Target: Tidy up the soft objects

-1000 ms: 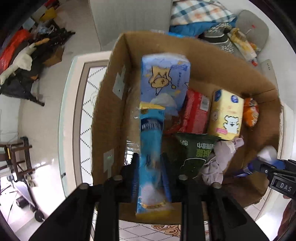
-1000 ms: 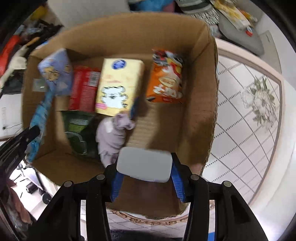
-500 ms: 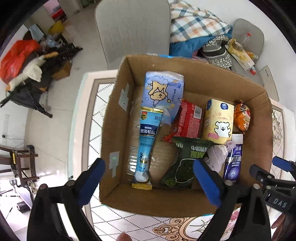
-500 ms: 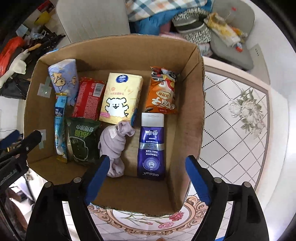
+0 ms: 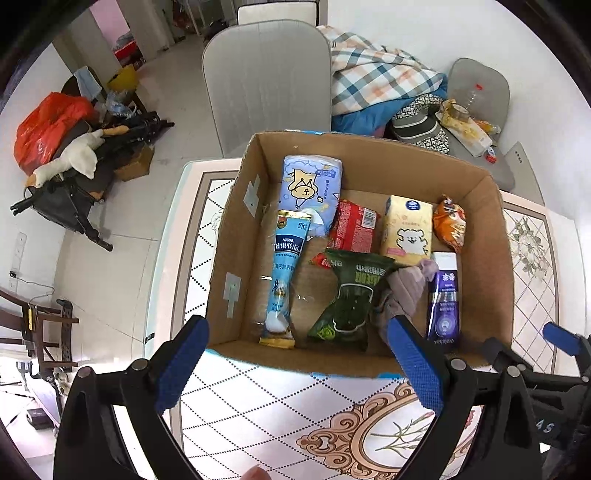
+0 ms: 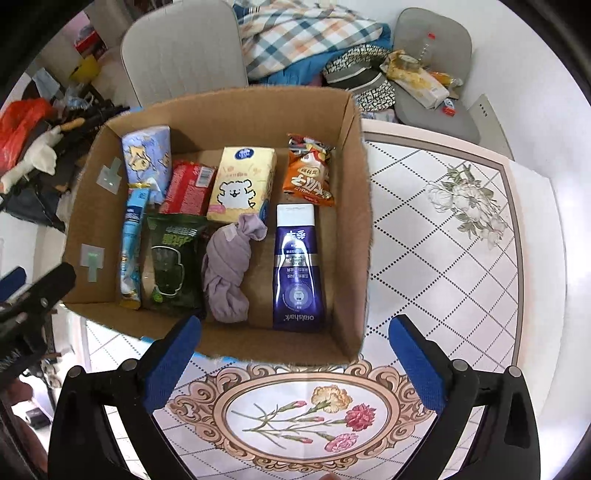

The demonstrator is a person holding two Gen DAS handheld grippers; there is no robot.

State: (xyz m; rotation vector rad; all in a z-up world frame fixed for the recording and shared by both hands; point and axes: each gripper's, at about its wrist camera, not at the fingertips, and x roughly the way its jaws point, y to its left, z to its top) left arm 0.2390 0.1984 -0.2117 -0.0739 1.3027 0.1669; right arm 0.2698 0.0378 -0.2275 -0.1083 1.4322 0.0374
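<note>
A cardboard box (image 5: 495, 258) (image 6: 354, 221) stands on the table. Inside lie a blue Nestle sachet (image 5: 286, 273) (image 6: 131, 243), a blue tissue pack (image 5: 310, 188) (image 6: 146, 155), a red pack (image 5: 354, 229), a yellow tissue pack (image 6: 243, 184), an orange snack bag (image 6: 308, 173), a green bag (image 5: 351, 295), a knotted purple cloth (image 6: 229, 266) and a purple toothpaste tube (image 6: 297, 266) (image 5: 445, 295). My left gripper (image 5: 299, 365) is open and empty, above the box's near edge. My right gripper (image 6: 293, 365) is open and empty, also at the near edge.
The table (image 6: 461, 258) has a tiled floral top. Grey chairs (image 5: 266, 74) stand behind the box, one with a plaid blanket (image 6: 295, 33) and clutter. Bags and a plush toy (image 5: 74, 155) lie on the floor at left.
Both grippers opened and let go: the left released the blue sachet, the right the toothpaste tube, into the box. Both then drew back and up from the box.
</note>
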